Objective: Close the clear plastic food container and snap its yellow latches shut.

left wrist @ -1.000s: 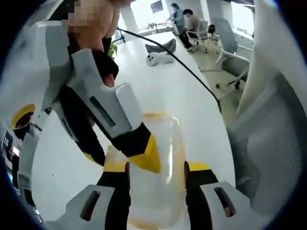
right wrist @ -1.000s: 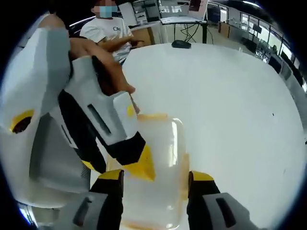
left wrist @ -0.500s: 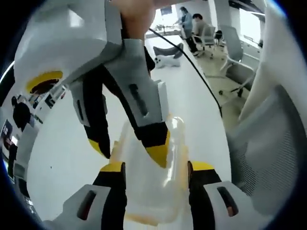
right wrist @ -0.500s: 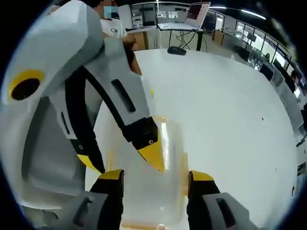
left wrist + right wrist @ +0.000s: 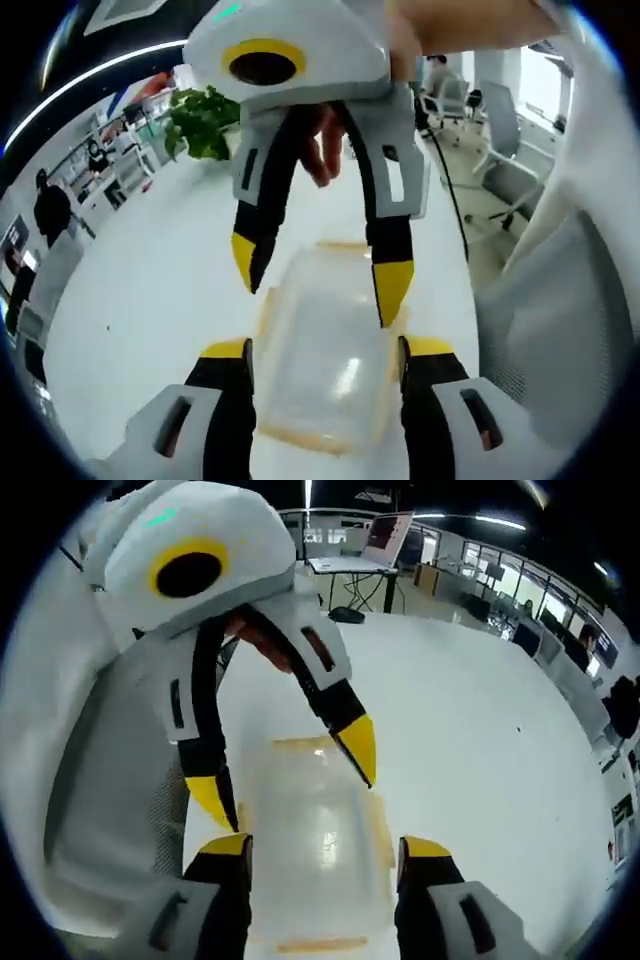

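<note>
The clear plastic food container (image 5: 322, 372) with pale yellow latches along its edges lies on the white table (image 5: 150, 300), lid down on it. In the left gripper view my left gripper (image 5: 326, 350) is open, one jaw on each long side of the container's near end. Facing it from above, my right gripper (image 5: 320, 278) is open too, its yellow tips straddling the far end. The right gripper view shows the same from the other side: the container (image 5: 315, 850), my right gripper (image 5: 325, 846) astride the near end, my left gripper (image 5: 286, 773) over the far end.
A grey mesh office chair (image 5: 565, 330) stands close to the table's edge. A black cable (image 5: 452, 195) runs across the table, and a green plant (image 5: 205, 120) sits behind. Desks with a laptop (image 5: 385, 535) stand beyond the open table top (image 5: 480, 740).
Both hands have turned: each gripper, earlier leaning sideways across the container, now faces the other squarely and straddles one end. The container has stayed in place.
</note>
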`<state>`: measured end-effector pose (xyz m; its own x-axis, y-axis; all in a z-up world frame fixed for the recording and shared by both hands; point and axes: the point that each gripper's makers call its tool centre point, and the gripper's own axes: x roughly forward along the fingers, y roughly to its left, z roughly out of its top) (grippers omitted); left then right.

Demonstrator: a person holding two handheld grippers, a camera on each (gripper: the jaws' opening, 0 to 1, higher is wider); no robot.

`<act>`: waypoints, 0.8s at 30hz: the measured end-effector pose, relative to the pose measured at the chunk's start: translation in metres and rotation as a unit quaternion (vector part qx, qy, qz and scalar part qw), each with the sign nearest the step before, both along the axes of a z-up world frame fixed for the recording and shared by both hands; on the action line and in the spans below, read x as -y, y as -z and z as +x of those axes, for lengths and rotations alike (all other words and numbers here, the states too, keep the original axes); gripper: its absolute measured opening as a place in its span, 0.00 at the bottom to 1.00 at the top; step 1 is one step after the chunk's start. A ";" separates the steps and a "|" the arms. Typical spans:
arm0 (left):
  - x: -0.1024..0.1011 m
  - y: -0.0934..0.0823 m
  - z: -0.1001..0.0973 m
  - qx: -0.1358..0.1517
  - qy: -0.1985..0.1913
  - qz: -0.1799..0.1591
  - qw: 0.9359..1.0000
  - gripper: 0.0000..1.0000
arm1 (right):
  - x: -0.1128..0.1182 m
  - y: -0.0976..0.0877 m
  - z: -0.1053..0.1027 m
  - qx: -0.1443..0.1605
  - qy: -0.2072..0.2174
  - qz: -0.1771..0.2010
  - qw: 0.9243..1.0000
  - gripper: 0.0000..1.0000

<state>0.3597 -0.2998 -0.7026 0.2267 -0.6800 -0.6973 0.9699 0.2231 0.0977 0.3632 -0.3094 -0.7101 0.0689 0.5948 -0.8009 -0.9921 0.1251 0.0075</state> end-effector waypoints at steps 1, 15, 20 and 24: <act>0.000 -0.002 0.000 -0.002 -0.002 -0.005 1.000 0.58 | 0.001 0.000 0.000 0.006 0.001 0.002 1.000 0.58; -0.010 -0.009 -0.002 -0.022 -0.023 -0.045 0.999 0.73 | 0.015 -0.007 -0.007 0.018 0.059 0.061 0.996 0.76; -0.020 -0.008 -0.001 -0.018 -0.032 -0.057 0.998 0.75 | 0.017 -0.006 -0.010 0.018 0.079 0.080 0.993 0.84; -0.026 -0.005 0.000 -0.023 -0.041 -0.064 0.997 0.77 | 0.021 0.000 -0.012 0.023 0.081 0.076 0.994 0.85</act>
<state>0.3595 -0.2733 -0.6976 0.2552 -0.7448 -0.6166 0.9507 0.3096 0.0195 0.3512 -0.3304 -0.7097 0.2085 0.6869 -0.6962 -0.9588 0.2839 -0.0071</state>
